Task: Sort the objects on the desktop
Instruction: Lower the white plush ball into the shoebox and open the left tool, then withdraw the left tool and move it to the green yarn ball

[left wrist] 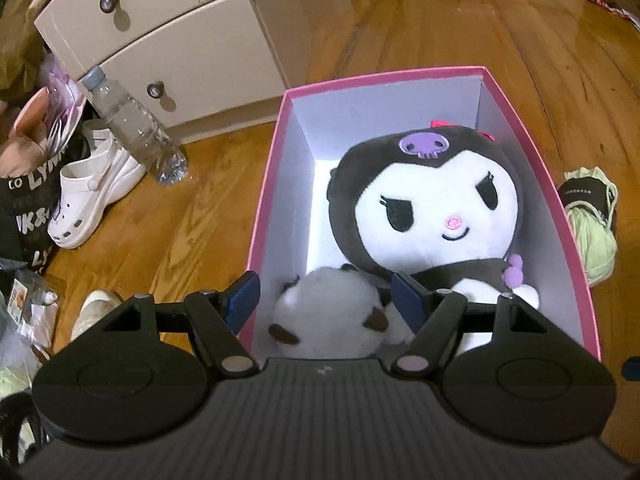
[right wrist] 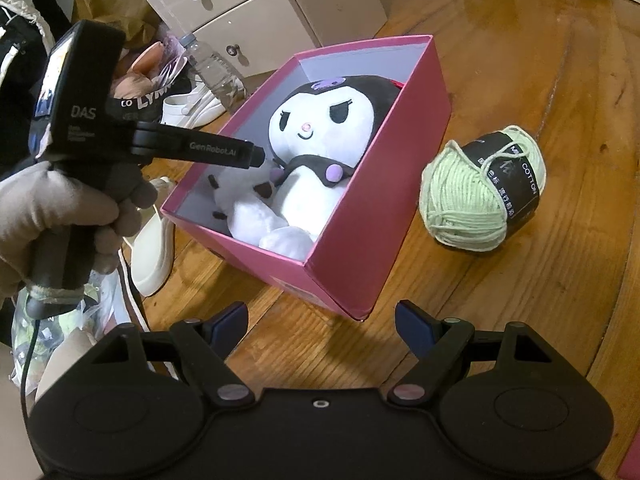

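Note:
A pink box (left wrist: 276, 148) (right wrist: 360, 216) stands on the wooden floor. In it lies a black and white Kuromi plush (left wrist: 436, 204) (right wrist: 320, 128) and a small white plush (left wrist: 328, 312) (right wrist: 236, 188) at its near end. My left gripper (left wrist: 324, 300) (right wrist: 262, 158) is open just above the small white plush, jaws either side of it. My right gripper (right wrist: 320, 324) is open and empty, above the floor in front of the box. A ball of green yarn (right wrist: 480, 188) (left wrist: 592, 224) lies on the floor right of the box.
A cream drawer unit (left wrist: 160, 40) (right wrist: 256, 20) stands behind the box. A plastic bottle (left wrist: 136, 124) (right wrist: 212, 68), white shoes (left wrist: 96, 188) (right wrist: 156, 248) and bags (left wrist: 24, 208) crowd the left side.

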Tool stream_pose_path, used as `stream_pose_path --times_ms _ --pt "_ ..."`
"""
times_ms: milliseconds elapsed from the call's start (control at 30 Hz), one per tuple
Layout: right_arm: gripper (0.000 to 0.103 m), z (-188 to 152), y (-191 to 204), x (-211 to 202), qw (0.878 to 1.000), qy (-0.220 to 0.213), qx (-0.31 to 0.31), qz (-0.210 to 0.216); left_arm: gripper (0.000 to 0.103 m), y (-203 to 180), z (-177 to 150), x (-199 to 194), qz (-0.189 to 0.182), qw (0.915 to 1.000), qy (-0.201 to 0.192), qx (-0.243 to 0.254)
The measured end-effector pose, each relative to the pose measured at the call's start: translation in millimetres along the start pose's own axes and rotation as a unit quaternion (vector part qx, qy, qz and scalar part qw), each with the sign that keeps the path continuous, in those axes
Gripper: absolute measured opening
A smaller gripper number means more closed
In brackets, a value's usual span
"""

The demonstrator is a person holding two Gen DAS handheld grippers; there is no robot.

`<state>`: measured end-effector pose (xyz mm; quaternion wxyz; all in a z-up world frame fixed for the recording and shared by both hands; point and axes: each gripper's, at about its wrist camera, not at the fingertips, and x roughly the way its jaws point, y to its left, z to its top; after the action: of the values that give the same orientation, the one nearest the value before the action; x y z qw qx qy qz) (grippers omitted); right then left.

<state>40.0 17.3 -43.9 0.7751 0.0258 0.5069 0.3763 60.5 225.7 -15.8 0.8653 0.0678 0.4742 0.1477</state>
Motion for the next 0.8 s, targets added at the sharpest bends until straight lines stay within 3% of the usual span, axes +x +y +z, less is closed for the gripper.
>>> stream_pose_path --times_ms 133,367,633,800 --pt "0.085 0 -4 2 1.0 0.001 0.005 -0.002 0.072 -5 -4 0 -0.01 0.9999 0.011 0.0" --pt "0.085 4 -14 -5 1.0 -0.009 0.013 -0.021 0.072 -23 -7 -7 -0.06 0.9979 0.023 -0.003" --pt "0.085 2 -32 -32 0.998 -0.032 0.024 -0.056 0.072 -58 -2 -29 -0.109 0.994 0.004 0.011" --pt "0.085 -4 -45 -51 0.995 -0.047 0.027 -0.078 0.072 -81 1 -37 -0.074 0.9967 -0.019 0.028"
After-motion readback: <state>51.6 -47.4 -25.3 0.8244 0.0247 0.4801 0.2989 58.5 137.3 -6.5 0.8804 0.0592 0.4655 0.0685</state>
